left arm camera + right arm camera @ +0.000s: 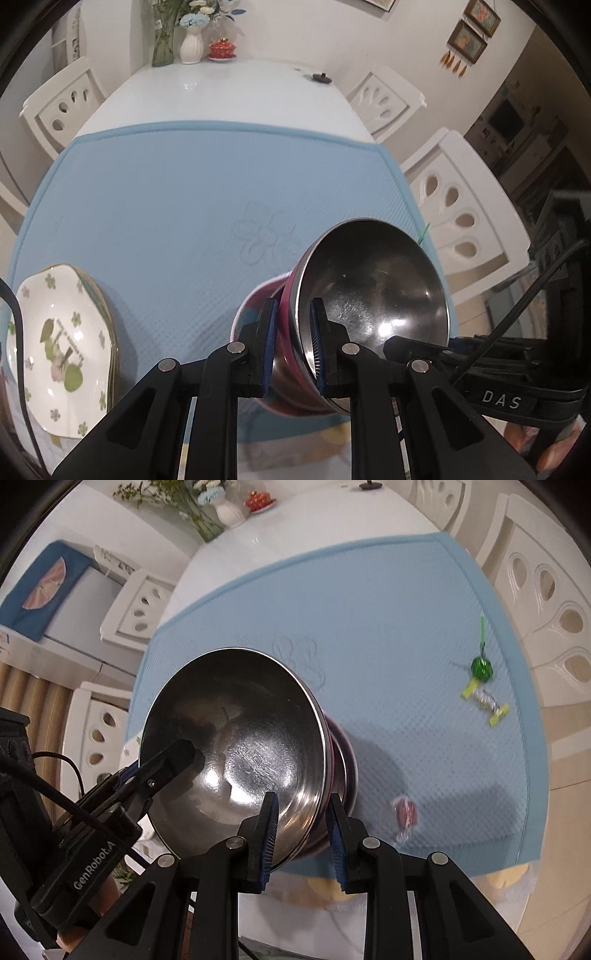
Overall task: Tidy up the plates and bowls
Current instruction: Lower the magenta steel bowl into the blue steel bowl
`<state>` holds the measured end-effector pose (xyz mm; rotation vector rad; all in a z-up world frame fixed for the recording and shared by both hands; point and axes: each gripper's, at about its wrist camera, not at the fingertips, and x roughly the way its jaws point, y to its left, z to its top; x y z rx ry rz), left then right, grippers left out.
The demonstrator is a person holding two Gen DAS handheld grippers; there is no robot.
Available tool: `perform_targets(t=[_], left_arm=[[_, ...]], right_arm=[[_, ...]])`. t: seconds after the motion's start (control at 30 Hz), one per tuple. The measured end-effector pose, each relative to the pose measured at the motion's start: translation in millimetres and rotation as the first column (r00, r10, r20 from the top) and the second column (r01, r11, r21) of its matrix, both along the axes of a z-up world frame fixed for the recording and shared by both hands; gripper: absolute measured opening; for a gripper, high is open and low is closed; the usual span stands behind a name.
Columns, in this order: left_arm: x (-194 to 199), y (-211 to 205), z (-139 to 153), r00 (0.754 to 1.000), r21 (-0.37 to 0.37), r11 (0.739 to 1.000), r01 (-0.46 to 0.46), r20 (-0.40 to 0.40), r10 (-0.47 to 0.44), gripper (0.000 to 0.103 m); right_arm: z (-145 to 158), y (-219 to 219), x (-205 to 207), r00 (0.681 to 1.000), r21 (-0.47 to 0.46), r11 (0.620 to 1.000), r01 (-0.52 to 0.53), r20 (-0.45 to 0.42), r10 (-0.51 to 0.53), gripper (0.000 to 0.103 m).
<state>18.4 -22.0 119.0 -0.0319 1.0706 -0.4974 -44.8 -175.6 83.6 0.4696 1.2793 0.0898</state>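
Note:
A steel bowl with a pink outside [373,295] [240,746] is tilted above the blue mat [166,206] [388,635]. It appears nested on at least one more bowl [343,771]. My left gripper [293,345] is shut on its rim, one finger inside and one outside. My right gripper [303,834] grips the opposite rim the same way; its finger shows in the left wrist view [413,345]. The left gripper's finger shows in the right wrist view [166,764]. A stack of white plates with green flowers [62,350] sits at the mat's near left.
Wrapped candies [484,701] [404,812] and a green lollipop [481,666] lie on the mat's right side. Vases with flowers [192,40] and a red lidded cup [222,48] stand at the table's far end. White chairs [465,214] surround the table.

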Motion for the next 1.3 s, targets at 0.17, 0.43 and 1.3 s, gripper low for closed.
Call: perform_targets(t=[0.17,0.43,1.3], left_arm=[[-4,7,-11,1.0,-0.007,1.0,-0.011,-0.028,0.011,0.014],[-9,13,-25,0.998,-0.005,1.0,-0.02,-0.059,0.02,0.014],[-4,17,-20,0.999,0.025,1.0,-0.016,-0.048,0.017,0.017]], right_arm=[[-8,2,-2,1.0,0.002,1.0,0.001,-0.016,-0.001,0.025],[-18,8,3,0.999,0.003,1.0,0.003,-0.044,-0.003,0.026],[-31,-8,11,0.991,0.116,0.992,0.053,-0.128,-0.038,0.032]])
